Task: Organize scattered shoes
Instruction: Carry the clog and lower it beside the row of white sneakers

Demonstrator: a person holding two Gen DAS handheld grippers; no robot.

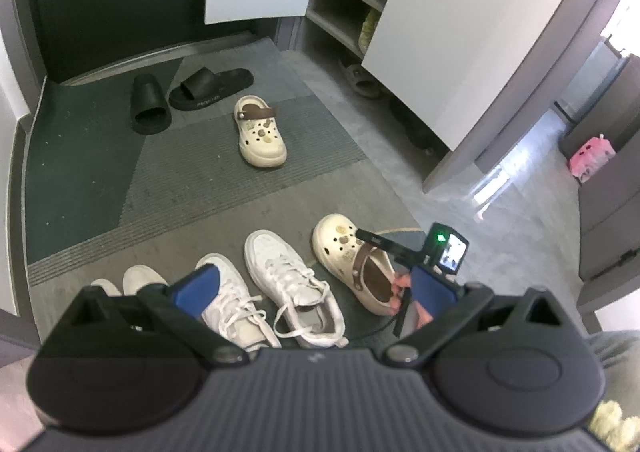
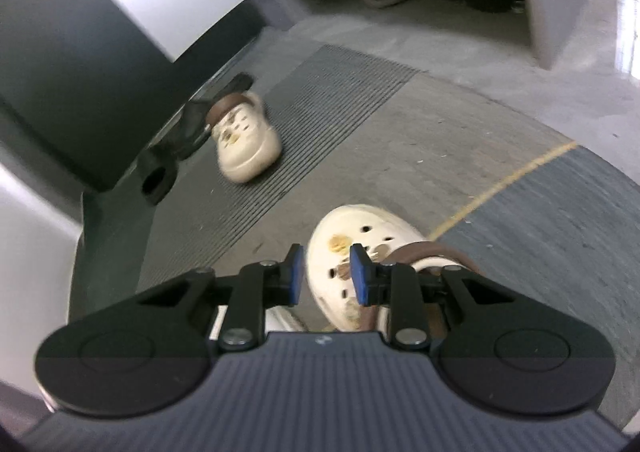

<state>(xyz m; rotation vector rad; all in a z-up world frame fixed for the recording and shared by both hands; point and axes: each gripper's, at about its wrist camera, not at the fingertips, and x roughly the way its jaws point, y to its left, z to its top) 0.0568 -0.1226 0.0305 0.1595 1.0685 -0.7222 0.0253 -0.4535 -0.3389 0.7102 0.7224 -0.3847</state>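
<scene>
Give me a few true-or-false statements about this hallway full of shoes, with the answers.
1. Two black slides lie near the dark door. True.
2. The white sneakers have no laces. False: both are laced.
3. The two cream clogs sit side by side. False: the far clog lies alone out on the mat; the near clog is beside the sneakers.
4. The left gripper is wide open. True.
</scene>
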